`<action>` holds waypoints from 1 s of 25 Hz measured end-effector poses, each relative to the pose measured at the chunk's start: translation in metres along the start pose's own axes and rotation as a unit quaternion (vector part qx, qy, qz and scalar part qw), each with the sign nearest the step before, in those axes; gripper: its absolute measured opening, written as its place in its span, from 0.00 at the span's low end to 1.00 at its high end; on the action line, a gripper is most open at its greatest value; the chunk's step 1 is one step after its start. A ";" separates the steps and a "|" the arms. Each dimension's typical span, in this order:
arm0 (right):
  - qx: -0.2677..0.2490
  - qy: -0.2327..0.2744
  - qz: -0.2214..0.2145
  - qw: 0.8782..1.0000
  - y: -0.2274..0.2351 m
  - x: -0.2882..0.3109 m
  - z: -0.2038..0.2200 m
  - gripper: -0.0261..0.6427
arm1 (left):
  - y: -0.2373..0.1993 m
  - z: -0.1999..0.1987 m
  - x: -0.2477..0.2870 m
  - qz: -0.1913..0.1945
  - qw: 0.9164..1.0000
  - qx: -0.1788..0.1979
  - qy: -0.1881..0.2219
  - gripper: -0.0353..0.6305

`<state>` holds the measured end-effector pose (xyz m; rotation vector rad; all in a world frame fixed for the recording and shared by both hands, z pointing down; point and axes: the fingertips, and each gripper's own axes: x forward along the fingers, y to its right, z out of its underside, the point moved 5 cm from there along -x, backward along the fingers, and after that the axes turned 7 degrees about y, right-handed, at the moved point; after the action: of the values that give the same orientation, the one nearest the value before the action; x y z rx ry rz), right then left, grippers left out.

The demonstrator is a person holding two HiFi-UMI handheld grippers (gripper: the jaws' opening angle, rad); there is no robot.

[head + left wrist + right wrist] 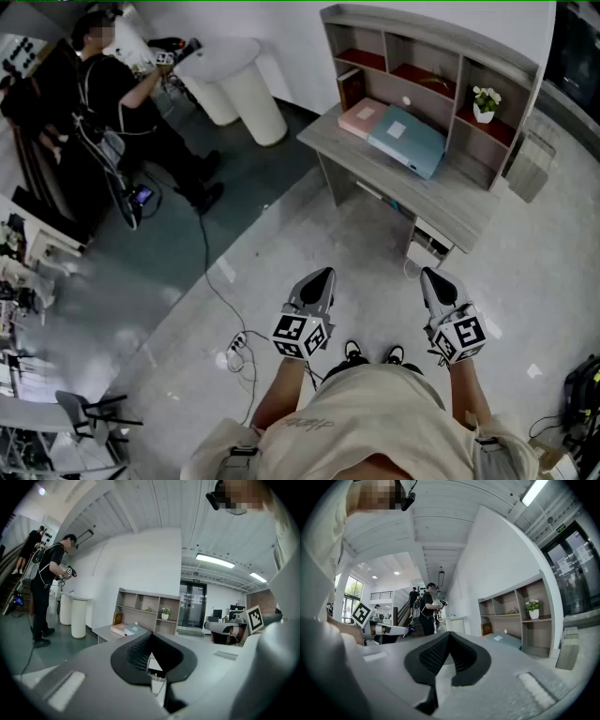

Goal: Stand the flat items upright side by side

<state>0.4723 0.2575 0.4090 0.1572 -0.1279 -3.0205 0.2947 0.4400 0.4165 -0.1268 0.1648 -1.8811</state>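
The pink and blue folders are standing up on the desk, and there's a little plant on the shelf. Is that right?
Not quite. The pink folder and the blue folder are lying flat on the desk, not standing up. The head view shows this. The little plant is on the shelf, as you said.

From the head view, the blue folder (410, 141) and pink folder (359, 118) on the table (459, 199) are too small to tell whether one overlaps the other. The brown book (350, 89) in the shelf (431, 36) shows no legible cover. The left tongs (151, 637) and right tongs (449, 633) each fill the lower half of their own view, hiding the floor just ahead.
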 end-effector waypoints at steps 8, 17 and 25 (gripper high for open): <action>-0.010 -0.003 -0.005 1.000 -0.010 0.003 0.001 0.04 | 0.002 0.002 -0.002 0.032 0.999 -0.023 0.000 0.07; -0.019 -0.011 -0.008 1.000 -0.001 0.026 -0.001 0.04 | -0.014 0.001 0.001 0.021 0.999 -0.037 0.024 0.07; -0.004 -0.014 -0.023 1.000 0.000 0.046 -0.005 0.36 | -0.044 0.009 0.006 -0.008 1.000 -0.004 0.001 0.39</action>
<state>0.4279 0.2516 0.3999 0.1199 -0.1150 -3.0697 0.2534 0.4473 0.4334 -0.1320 0.1720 -1.8968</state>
